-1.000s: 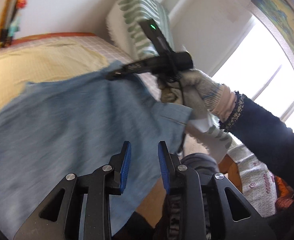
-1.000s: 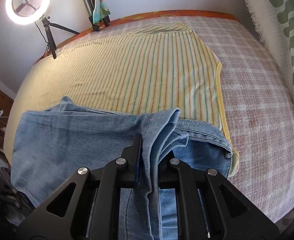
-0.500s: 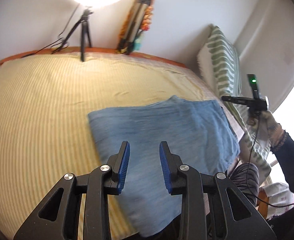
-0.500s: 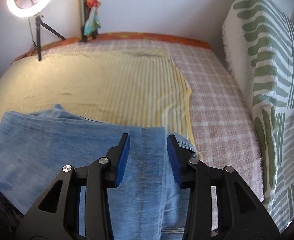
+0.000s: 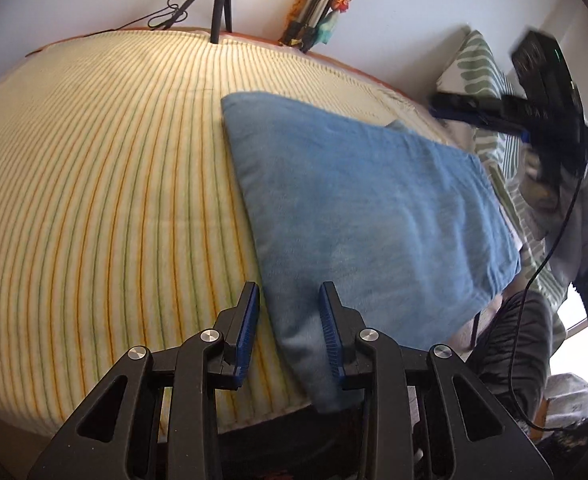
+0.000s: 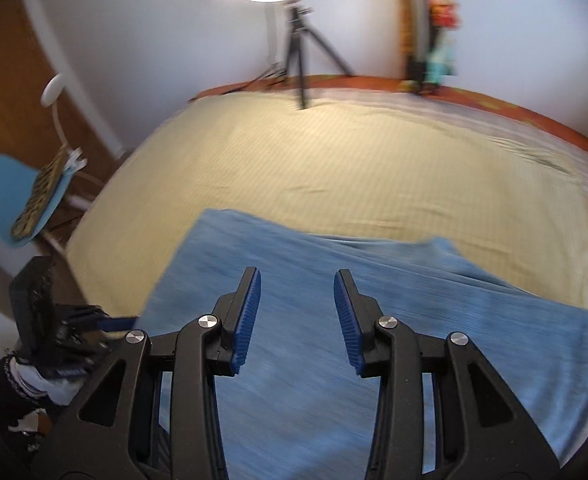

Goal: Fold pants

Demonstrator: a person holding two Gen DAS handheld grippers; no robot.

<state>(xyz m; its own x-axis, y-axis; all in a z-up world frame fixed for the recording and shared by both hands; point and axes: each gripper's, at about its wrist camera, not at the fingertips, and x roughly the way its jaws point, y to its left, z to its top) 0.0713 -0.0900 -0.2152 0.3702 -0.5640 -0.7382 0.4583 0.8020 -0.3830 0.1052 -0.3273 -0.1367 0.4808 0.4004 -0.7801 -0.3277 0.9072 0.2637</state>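
The folded pants [image 5: 366, 208] lay flat on the striped bedspread [image 5: 94, 184], filling the right half of the left wrist frame and the lower half of the right. The right gripper [image 6: 297, 316] hovered over them, its jaws just opened and empty. The left gripper [image 5: 289, 330] tilted down at their near edge, jaws parted, holding nothing.

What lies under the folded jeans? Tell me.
The folded jeans rest on a yellow striped blanket, which shows all around their far and left edges. Whatever sits directly beneath the denim is covered.
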